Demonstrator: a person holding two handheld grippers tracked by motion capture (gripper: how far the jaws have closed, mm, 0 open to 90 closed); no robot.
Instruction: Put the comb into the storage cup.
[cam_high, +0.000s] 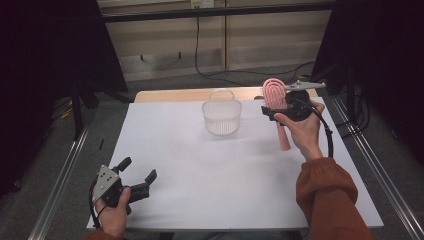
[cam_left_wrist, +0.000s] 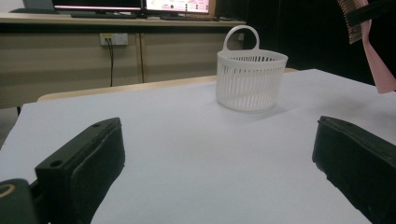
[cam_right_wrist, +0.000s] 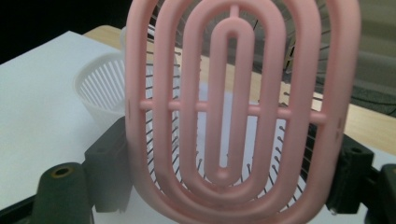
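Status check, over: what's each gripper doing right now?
Left gripper open, low over table. Right gripper shut on pink hairbrush, held up beside white basket. Nothing between.

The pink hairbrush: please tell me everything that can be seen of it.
The pink hairbrush looks like plastic. Its oval head is vented, made of nested loops joined by thin crossbars, with thin dark bristles seen through the gaps. A plain straight handle hangs down. It is held upright in the air, head up, by the right tool, whose jaws clamp the head's two sides, to the right of the white basket, apart from it.
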